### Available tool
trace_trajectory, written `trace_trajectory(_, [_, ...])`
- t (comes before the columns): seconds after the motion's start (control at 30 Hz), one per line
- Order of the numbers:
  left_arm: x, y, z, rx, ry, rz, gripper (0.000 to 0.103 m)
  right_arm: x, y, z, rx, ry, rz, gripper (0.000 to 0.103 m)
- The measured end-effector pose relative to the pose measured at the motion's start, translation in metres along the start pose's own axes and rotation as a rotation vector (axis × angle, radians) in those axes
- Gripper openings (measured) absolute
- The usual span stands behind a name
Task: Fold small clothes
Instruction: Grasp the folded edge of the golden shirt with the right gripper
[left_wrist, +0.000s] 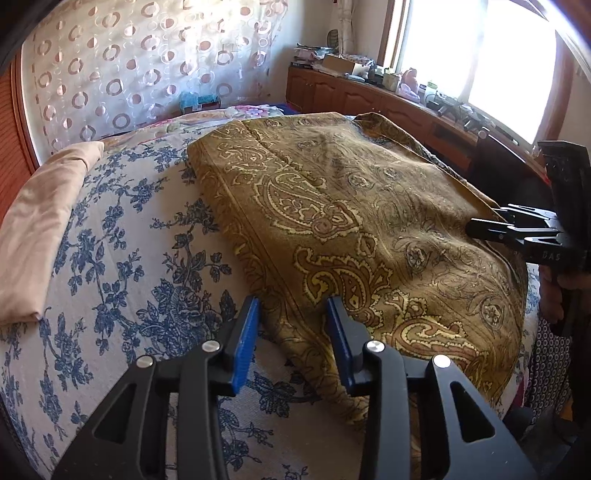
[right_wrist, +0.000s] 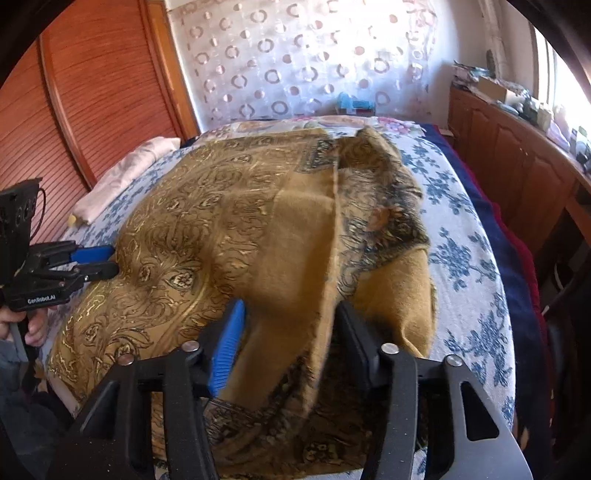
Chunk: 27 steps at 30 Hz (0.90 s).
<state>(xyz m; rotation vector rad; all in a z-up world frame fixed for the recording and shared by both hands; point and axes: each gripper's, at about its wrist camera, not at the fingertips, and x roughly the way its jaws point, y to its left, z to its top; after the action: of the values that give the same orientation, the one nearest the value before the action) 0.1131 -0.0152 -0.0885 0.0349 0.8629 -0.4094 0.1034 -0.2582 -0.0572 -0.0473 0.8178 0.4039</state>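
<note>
One olive-gold paisley cloth (left_wrist: 351, 221) lies rumpled, half-folded; both grippers' jaws stand partly apart around its edge, not pressing it.

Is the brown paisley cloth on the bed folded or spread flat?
Partly folded: the brown paisley cloth has a plain-backed flap turned over its patterned face.

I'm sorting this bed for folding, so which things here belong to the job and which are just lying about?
Job: paisley cloth, left gripper, right gripper.
Lying about: beige folded cloth, blue box, sideboard clutter.
</note>
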Motion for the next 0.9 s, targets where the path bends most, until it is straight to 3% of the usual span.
trace_trajectory(0.2, [-0.003,0.000,-0.002,-0.002,-0.004,0.003,0.038,-0.004,0.005,0.006,-0.007,-0.039,-0.010,0.036])
trace_trajectory(0.37, [-0.003,0.001,-0.002,-0.010,-0.005,-0.006,0.038,-0.012,0.010,0.007,-0.034,-0.083,-0.011,0.034])
trace_trajectory(0.47, [-0.004,0.002,-0.003,-0.012,-0.005,-0.008,0.038,-0.015,0.011,0.008,-0.042,-0.104,0.009,0.026])
trace_trajectory(0.53, [-0.004,0.002,-0.003,-0.013,-0.005,-0.009,0.038,-0.016,0.012,0.010,-0.053,-0.108,0.011,0.015])
trace_trajectory(0.67, [-0.004,0.002,-0.003,-0.012,-0.005,-0.009,0.038,-0.018,0.026,0.011,-0.127,-0.124,-0.028,0.013])
trace_trajectory(0.9, [-0.004,0.003,-0.002,-0.017,-0.006,-0.016,0.038,-0.004,0.031,0.008,-0.127,-0.063,0.040,0.007])
